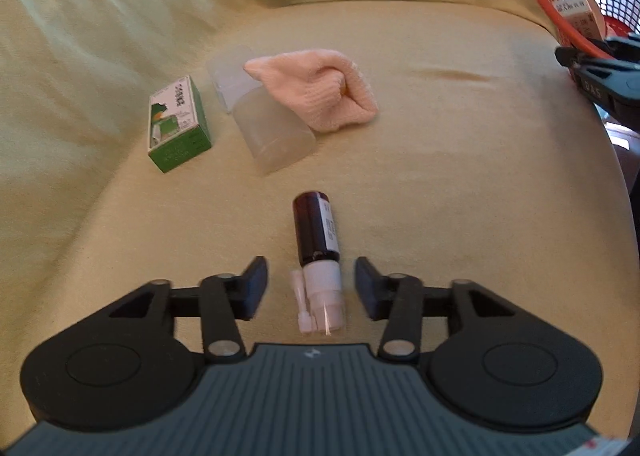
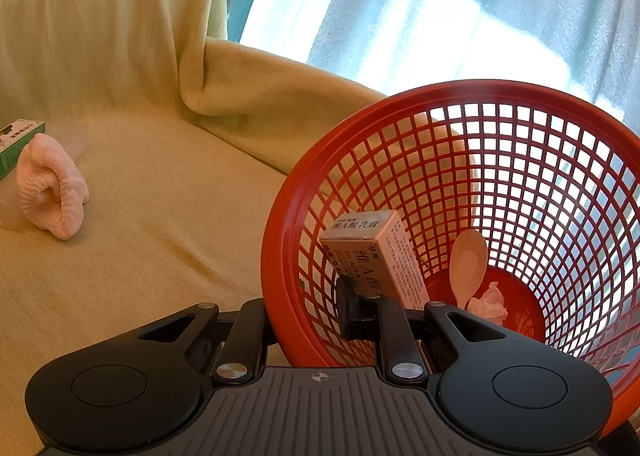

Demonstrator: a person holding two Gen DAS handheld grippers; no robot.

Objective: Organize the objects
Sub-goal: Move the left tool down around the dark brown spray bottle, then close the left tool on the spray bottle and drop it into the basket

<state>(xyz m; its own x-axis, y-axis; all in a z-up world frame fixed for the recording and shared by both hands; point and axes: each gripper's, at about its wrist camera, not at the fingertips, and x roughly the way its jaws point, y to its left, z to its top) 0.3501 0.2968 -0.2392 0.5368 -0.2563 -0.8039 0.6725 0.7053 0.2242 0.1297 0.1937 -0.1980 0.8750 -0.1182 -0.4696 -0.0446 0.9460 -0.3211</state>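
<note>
A dark brown spray bottle [image 1: 314, 234] with a white nozzle lies on the yellow blanket, nozzle toward me. My left gripper [image 1: 311, 288] is open, its fingers on either side of the nozzle, not touching it. My right gripper [image 2: 306, 320] is shut on the rim of the red mesh basket [image 2: 520, 127], one finger outside the wall and one inside; it also shows at the right edge of the left wrist view [image 1: 576, 55]. The tilted basket [image 1: 560, 15] holds a medicine box [image 2: 376, 256], a wooden spoon [image 2: 466, 260] and a crumpled tissue [image 2: 488, 302].
On the blanket lie a green box [image 1: 178, 123], a clear plastic jar [image 1: 272, 127] and a pink folded cloth [image 1: 320, 91]. The cloth [image 2: 52, 191] and green box [image 2: 16, 143] also show in the right wrist view. A curtain [image 2: 440, 15] hangs behind.
</note>
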